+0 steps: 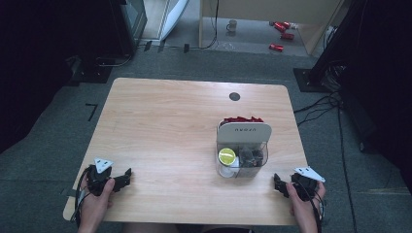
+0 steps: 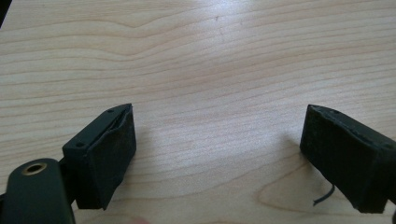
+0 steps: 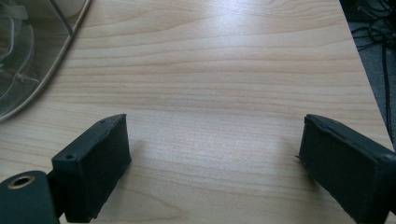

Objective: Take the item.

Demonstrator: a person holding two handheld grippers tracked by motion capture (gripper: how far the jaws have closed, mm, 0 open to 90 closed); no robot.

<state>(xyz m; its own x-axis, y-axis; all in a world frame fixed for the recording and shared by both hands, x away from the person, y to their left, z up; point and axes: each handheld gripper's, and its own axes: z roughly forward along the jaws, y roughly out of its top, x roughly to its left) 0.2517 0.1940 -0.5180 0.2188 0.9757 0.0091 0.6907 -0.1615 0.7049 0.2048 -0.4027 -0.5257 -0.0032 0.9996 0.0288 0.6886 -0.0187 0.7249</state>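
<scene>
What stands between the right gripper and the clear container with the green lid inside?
Nothing visible. The right gripper rests open near the table's front right corner, and only bare wood separates it from the clear container, which stands a little ahead and to its left.

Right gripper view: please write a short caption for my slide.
Open right gripper over the wooden table, with a clear container at upper left.
</scene>
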